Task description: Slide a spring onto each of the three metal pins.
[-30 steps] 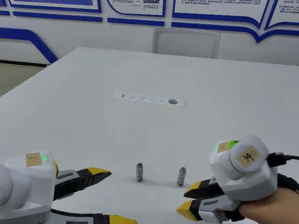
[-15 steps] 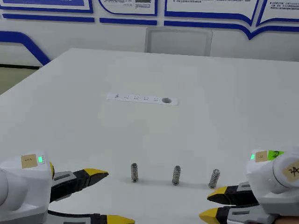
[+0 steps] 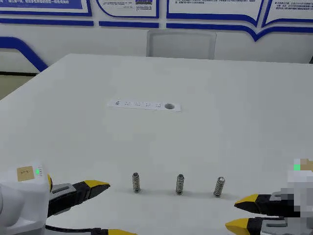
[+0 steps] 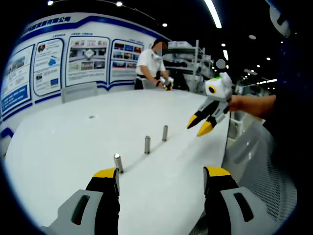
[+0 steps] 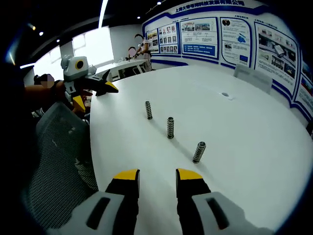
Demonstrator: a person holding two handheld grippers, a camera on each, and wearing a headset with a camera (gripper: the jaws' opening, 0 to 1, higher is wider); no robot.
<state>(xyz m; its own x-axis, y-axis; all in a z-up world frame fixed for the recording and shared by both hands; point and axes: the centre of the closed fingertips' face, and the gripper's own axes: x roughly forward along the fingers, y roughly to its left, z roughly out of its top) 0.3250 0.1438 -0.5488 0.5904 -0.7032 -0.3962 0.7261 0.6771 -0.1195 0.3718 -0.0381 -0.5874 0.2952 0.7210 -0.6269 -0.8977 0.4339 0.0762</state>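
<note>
My left gripper [image 3: 110,208] hangs low at the near edge of the white table [image 3: 234,122], its yellow-tipped fingers [image 4: 105,174] spread wide and holding nothing; my right gripper [image 3: 240,213] sits opposite, jaws parted by a narrower gap, also empty; just beyond the two stand three springs in a row, upright and apart: the left spring [image 3: 136,182], the middle spring [image 3: 180,184], the right spring [image 3: 219,186], each sleeved over a metal pin [image 3: 221,179] whose cap shows on top; neither gripper touches them; farther out a white power strip [image 3: 143,105] lies flat; at the far edge, a grey chair [image 3: 181,44].
</note>
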